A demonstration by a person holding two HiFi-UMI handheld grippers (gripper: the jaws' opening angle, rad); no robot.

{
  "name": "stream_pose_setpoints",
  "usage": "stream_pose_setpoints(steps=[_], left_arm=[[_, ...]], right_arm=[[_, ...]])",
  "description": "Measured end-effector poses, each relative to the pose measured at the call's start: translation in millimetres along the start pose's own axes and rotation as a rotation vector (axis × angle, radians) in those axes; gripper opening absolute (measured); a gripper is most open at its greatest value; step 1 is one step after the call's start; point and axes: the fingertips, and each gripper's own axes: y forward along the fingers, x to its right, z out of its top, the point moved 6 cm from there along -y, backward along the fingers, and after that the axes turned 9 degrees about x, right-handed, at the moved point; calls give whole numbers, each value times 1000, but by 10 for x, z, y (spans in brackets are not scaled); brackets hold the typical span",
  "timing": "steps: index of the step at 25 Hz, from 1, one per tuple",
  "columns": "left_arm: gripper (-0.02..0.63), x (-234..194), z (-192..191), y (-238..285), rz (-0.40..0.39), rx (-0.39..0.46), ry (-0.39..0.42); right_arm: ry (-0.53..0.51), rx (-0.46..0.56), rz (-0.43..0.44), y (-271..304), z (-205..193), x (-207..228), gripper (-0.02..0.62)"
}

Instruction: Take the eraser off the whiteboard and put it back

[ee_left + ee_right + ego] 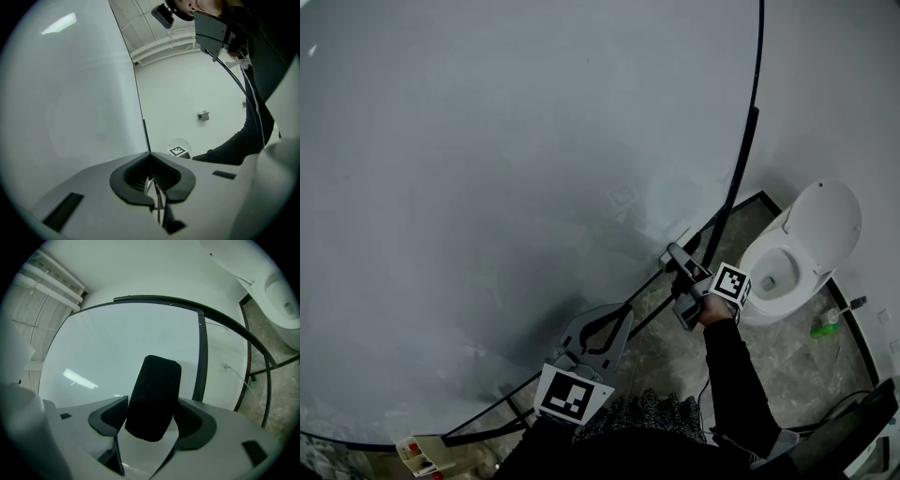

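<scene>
The black, ribbed eraser point(154, 397) stands upright between the pads of my right gripper point(152, 414), which is shut on it. It faces the large whiteboard point(117, 348); I cannot tell whether it touches the board. In the head view my right gripper point(675, 258) is at the lower right corner of the whiteboard point(487, 187), by its black frame. My left gripper point(614, 319) hangs lower, near the board's bottom edge. In its own view my left gripper point(151, 161) is shut with nothing in it, beside the whiteboard point(70, 93).
A white toilet point(802, 248) stands on the stone floor to the right, with a green bottle point(825, 325) beside it. The board's black stand legs point(712, 225) run under its right edge. A small tray with items point(427, 455) sits at the bottom left.
</scene>
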Motion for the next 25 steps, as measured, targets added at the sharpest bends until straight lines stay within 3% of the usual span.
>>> stream_pose_setpoints(steps=[5,10,25], left_arm=[[6,-46,-32,-45,3,-4,-11],[6,-48,-23,-35,2,2,-14],[6,-72,37,-128,10,41,-31]], right_arm=[[44,9,33,0,-12,48,295],[12,6,-1,-23,-2,27,291],[-353,-21,30,-244,115,-555,282]])
